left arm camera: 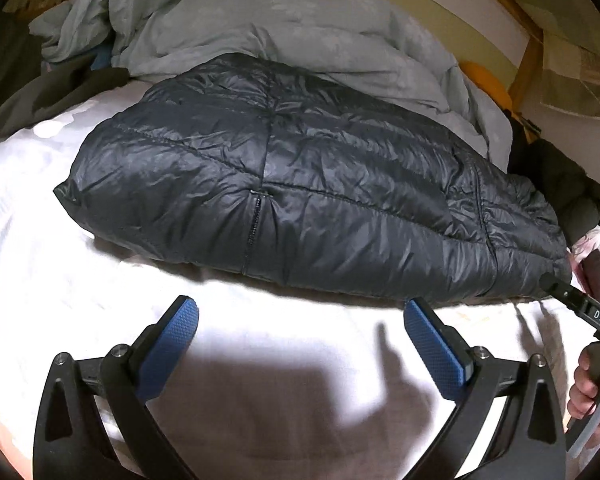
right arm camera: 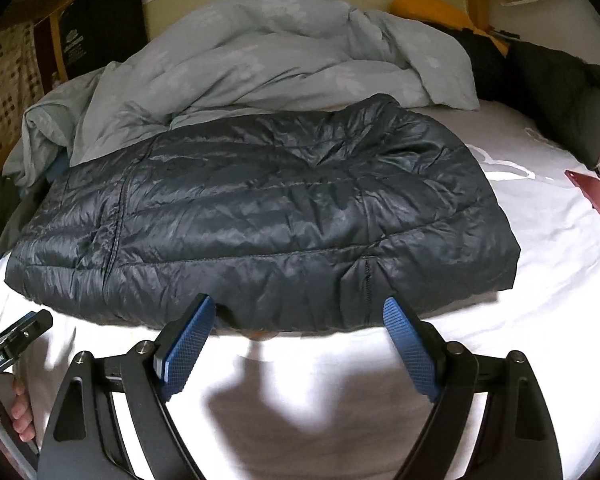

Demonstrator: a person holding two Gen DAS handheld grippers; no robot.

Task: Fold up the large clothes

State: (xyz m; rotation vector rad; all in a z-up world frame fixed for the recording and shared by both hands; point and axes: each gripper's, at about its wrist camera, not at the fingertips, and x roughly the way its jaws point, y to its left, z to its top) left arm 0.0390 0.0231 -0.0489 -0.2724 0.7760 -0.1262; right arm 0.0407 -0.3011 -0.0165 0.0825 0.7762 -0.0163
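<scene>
A dark quilted puffer jacket (left arm camera: 284, 184) lies folded into a wide block on the white bed sheet (left arm camera: 60, 280); it also shows in the right wrist view (right arm camera: 260, 216). My left gripper (left arm camera: 300, 314) is open and empty, just short of the jacket's near edge. My right gripper (right arm camera: 300, 312) is open, its blue fingertips (right arm camera: 392, 312) touching the jacket's near hem with nothing clamped. The right gripper's body shows at the jacket's right corner in the left wrist view (left arm camera: 596, 312).
A crumpled grey-green duvet (right arm camera: 260, 56) is heaped behind the jacket. Dark clothes (right arm camera: 560, 92) and a yellow cushion (right arm camera: 428, 8) lie at the far right. A red flat object (right arm camera: 596, 196) sits at the right edge. The left tool (right arm camera: 8, 348) is at lower left.
</scene>
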